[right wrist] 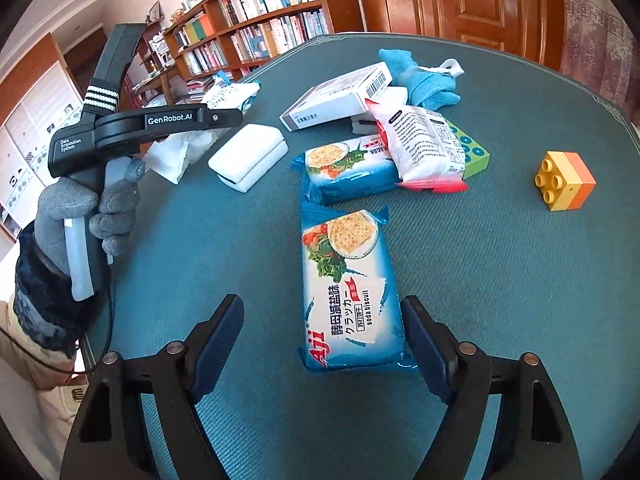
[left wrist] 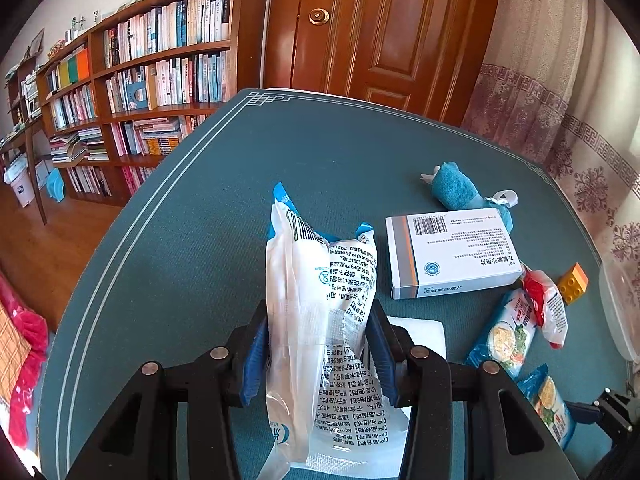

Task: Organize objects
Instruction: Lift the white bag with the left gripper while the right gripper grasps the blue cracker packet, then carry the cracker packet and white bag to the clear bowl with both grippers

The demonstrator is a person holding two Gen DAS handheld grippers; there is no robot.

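Observation:
My left gripper (left wrist: 318, 344) is shut on a clear plastic packet with blue print (left wrist: 320, 304) and holds it upright above the teal table mat (left wrist: 200, 220); the packet also shows in the right wrist view (right wrist: 224, 98). My right gripper (right wrist: 324, 340) is open, its jaws either side of a blue soda biscuit pack (right wrist: 350, 292) lying on the mat. A second biscuit pack (right wrist: 344, 172), a red-and-white snack bag (right wrist: 424, 144), a white medicine box (right wrist: 340, 96), a white folded pad (right wrist: 250, 156) and a blue cloth (right wrist: 424, 76) lie beyond.
A yellow-and-orange toy block (right wrist: 566, 180) sits alone at the right. A green block (right wrist: 472, 152) lies under the snack bag. A clear container edge (left wrist: 624, 304) shows at the table's right. Bookshelves (left wrist: 160, 80) and a wooden door (left wrist: 392, 24) stand behind.

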